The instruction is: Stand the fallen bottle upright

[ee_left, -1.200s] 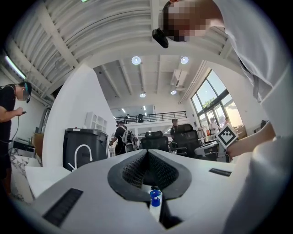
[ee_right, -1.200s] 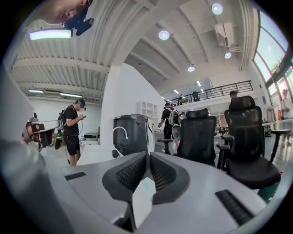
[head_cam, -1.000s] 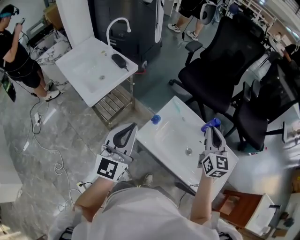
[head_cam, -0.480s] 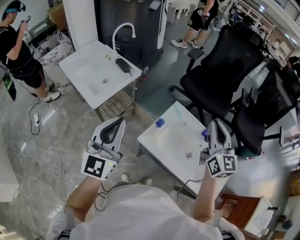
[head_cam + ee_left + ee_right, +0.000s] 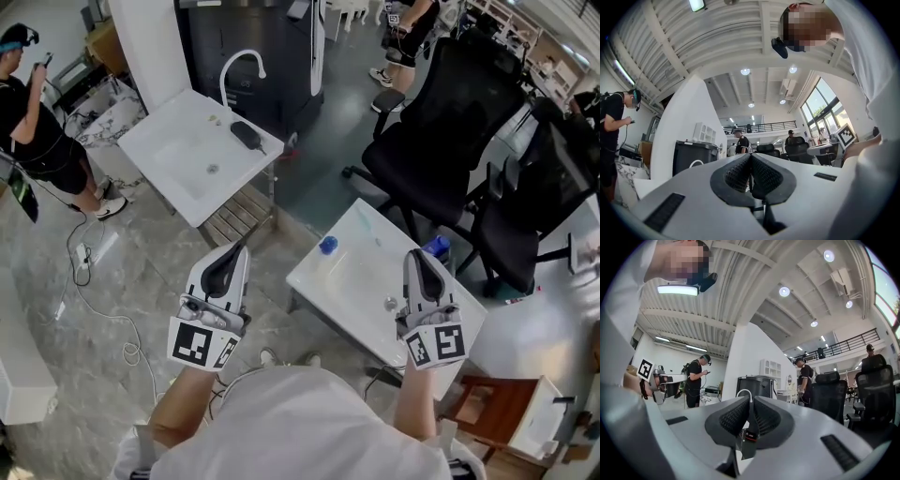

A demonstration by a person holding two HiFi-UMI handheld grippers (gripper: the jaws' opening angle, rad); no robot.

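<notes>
Head view: two hand-held grippers are shown side by side over a grey marbled floor [image 5: 112,281], each carrying a cube with square markers at its near end. The left gripper [image 5: 236,249] is held over the floor, to the left of the near white basin [image 5: 347,272] and apart from it. The right gripper [image 5: 414,254] is held over the right part of that basin. A blue-topped bottle [image 5: 436,247] is seen at the basin's far right edge, just beside the right gripper's tip and not between its jaws; whether it stands upright cannot be told from this steep angle. A blue-capped item [image 5: 327,246] is placed at the basin's far left corner, well apart from both grippers. A drain [image 5: 390,303] is visible in the basin floor near the right gripper. Farther left, a second white basin [image 5: 178,141] is shown with a curved white faucet [image 5: 241,61] and a black object [image 5: 247,135] on its rim. Black office chairs [image 5: 441,131] occupy the far right, and a person in black [image 5: 33,112] is seen at the far left. Left gripper view: the jaws of the left gripper [image 5: 750,157] are closed together, with nothing held between the ribbed pads. Right gripper view: the jaws of the right gripper [image 5: 752,401] are likewise pressed together and empty.
</notes>
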